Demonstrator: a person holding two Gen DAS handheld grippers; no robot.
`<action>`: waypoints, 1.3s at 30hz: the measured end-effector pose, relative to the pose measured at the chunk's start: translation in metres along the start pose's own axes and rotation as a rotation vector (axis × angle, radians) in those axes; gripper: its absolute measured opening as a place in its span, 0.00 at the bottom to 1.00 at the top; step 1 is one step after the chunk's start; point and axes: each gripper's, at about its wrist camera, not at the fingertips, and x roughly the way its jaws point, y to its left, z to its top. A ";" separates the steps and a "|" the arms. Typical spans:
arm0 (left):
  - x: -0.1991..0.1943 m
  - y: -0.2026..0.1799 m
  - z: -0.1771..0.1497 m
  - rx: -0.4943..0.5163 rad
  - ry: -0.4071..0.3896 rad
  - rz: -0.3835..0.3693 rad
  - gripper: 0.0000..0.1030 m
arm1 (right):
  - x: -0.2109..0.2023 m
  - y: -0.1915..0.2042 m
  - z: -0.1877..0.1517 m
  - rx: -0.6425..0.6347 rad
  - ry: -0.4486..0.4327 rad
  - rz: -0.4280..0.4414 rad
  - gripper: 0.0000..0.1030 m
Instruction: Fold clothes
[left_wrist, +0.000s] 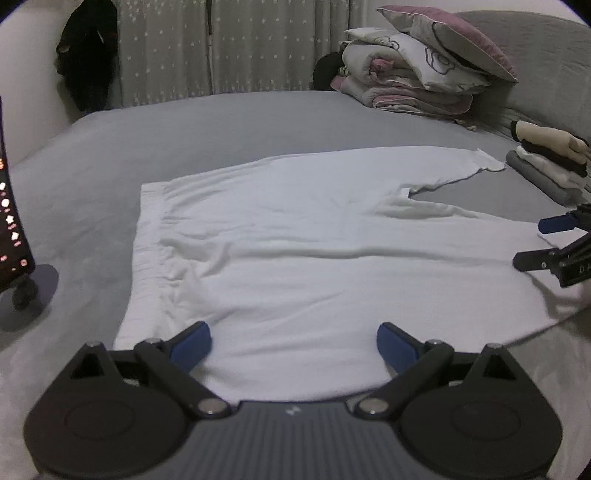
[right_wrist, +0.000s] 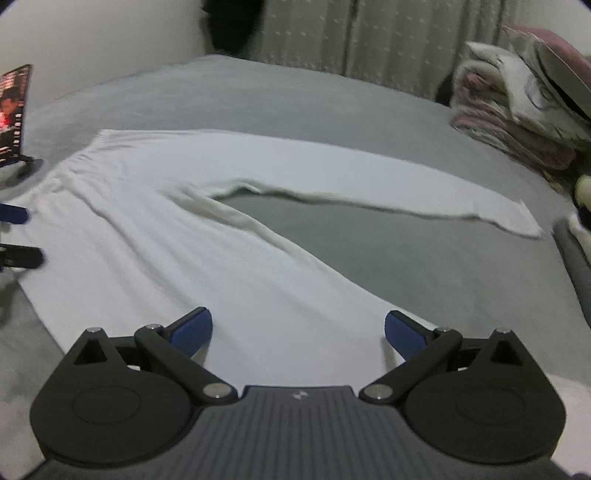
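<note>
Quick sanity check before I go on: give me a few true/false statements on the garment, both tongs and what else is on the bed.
1. The white pants lie spread flat on the grey bed. True.
2. The left tongs are shut on the fabric. False: they are open and hold nothing.
3. The right tongs are open. True.
4. The two legs lie stacked on each other. False: they splay apart, with bed showing between them.
5. A stack of folded clothes sits near the far leg's cuff. True.
</note>
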 end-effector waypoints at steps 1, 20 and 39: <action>-0.004 0.003 0.000 -0.016 -0.003 0.008 0.95 | -0.003 0.002 0.000 -0.003 -0.006 0.017 0.99; -0.032 0.088 -0.022 -0.782 -0.009 -0.014 0.28 | -0.030 0.096 -0.005 -0.266 -0.030 0.439 0.52; -0.031 0.090 -0.020 -0.758 -0.013 0.100 0.02 | -0.017 0.107 0.015 -0.205 0.003 0.514 0.03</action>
